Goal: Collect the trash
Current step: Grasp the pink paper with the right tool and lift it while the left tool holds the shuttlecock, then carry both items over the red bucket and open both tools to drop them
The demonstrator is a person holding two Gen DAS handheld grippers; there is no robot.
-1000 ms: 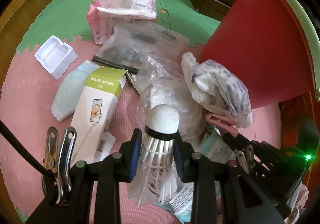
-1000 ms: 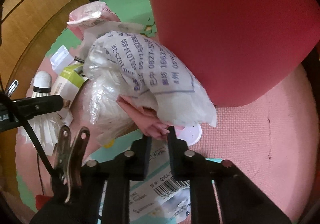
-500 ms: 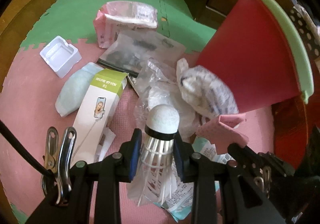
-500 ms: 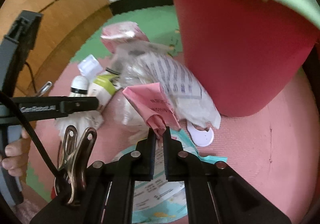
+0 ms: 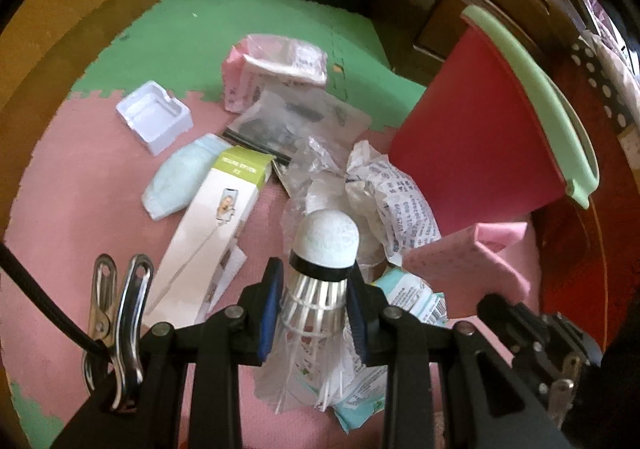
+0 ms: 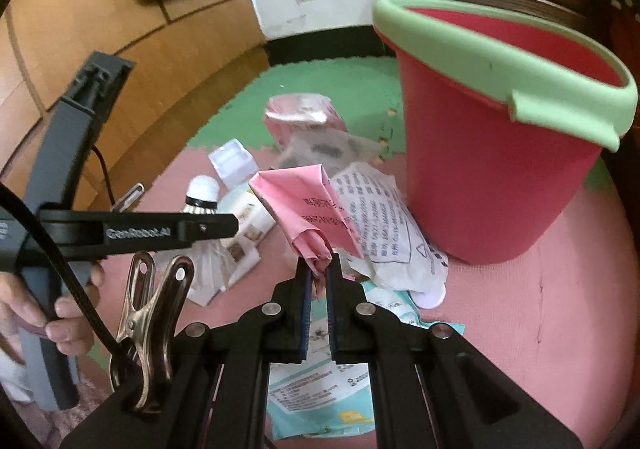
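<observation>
My left gripper [image 5: 316,281] is shut on a white shuttlecock [image 5: 324,245], cork end forward, held above the trash pile. My right gripper [image 6: 319,269] is shut on the twisted end of a crumpled pink paper [image 6: 304,205], which hangs clear of the mat. In the left wrist view that pink paper [image 5: 468,261] shows at the right, in front of the right gripper [image 5: 494,303]. A red bucket [image 6: 480,177] with a green rim stands upright just beyond and to the right of the pink paper. The right wrist view shows the left gripper [image 6: 224,227] and shuttlecock [image 6: 202,191] at the left.
On the pink and green foam mat lie a selfie stick box [image 5: 216,225], a white plastic tray [image 5: 154,121], a pale blue pouch [image 5: 180,181], a pink packet [image 5: 272,69], a crumpled printed bag [image 5: 392,201] and a teal packet [image 6: 320,381]. A person's hand [image 6: 60,313] holds the left gripper.
Both grippers have risen. The right one closed on the pink paper and lifted it off the pile, and the bucket's green rim came into its view. The shuttlecock stays gripped.
</observation>
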